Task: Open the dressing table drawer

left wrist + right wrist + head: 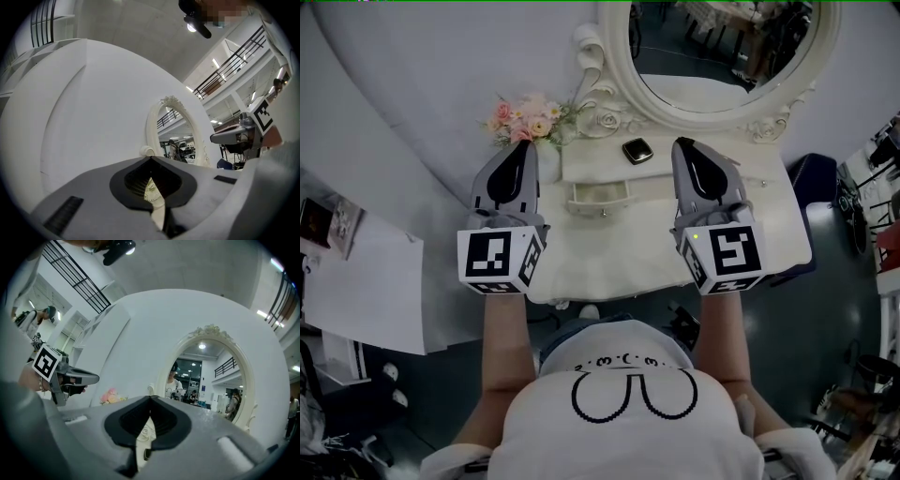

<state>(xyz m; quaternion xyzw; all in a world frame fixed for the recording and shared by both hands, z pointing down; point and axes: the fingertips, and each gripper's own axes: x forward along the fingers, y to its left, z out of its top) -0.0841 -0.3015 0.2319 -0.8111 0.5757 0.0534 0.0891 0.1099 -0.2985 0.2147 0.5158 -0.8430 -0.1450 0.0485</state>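
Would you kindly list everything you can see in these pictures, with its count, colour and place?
dressing table: one, white, centre of the head view
mirror: one, oval, ornate white frame, at the table's back
flower bunch: one, pink and cream, back left of the table
small case: one, dark, on the table in front of the mirror
drawer: one, white, just below the small case, between the two grippers
shirt: one, white, on the person, bottom of the head view
left hand-held gripper: one, grey, jaws together and empty, over the table's left side
right hand-held gripper: one, grey, jaws together and empty, over the table's right side
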